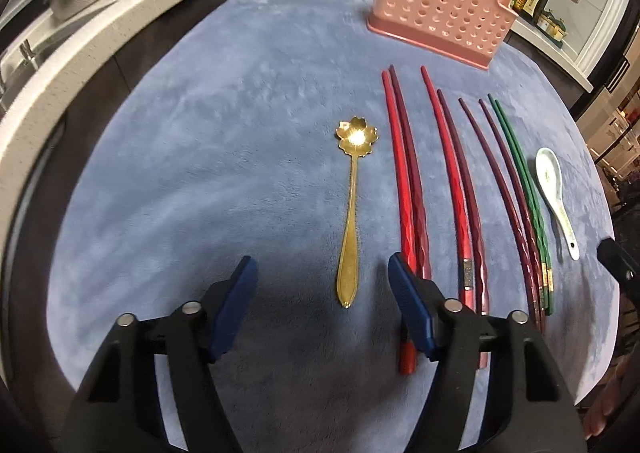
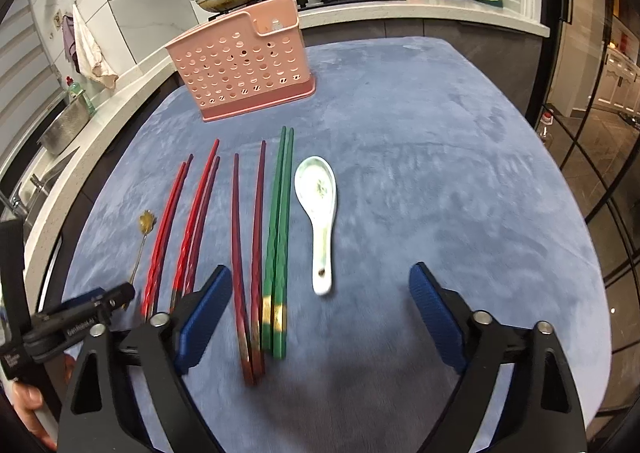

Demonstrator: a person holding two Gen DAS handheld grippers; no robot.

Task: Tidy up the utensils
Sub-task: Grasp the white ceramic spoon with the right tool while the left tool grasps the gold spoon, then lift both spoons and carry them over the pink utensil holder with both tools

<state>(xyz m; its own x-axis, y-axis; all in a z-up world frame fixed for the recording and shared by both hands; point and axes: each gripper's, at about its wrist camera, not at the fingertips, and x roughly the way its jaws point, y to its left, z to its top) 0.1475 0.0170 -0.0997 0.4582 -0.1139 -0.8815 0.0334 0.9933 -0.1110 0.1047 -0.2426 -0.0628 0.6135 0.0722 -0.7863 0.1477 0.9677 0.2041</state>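
Left gripper (image 1: 322,273): our jaws stand wide apart and hold nothing; they hover low in the left wrist view, astride the handle end of the gold spoon (image 1: 351,209).
Right gripper (image 2: 320,289): jaws likewise spread wide and empty, low in the right wrist view, with the white ceramic spoon (image 2: 320,213) just ahead between them.
Utensils: all lie flat on the blue cloth (image 1: 200,153): red chopsticks (image 1: 404,181), purple chopsticks (image 2: 248,245), green chopsticks (image 2: 280,237), in a row between the two spoons.
Pink holder (image 2: 244,73): upright in the upper middle of the right wrist view, apart from the row; we judge it empty, though its inside is hidden.
Handling: we expect the gold spoon to be light, stiff and slippery, lying thin on soft pile; we would pinch the broad handle end. The ceramic spoon looks fragile and smooth; take its stem gently.
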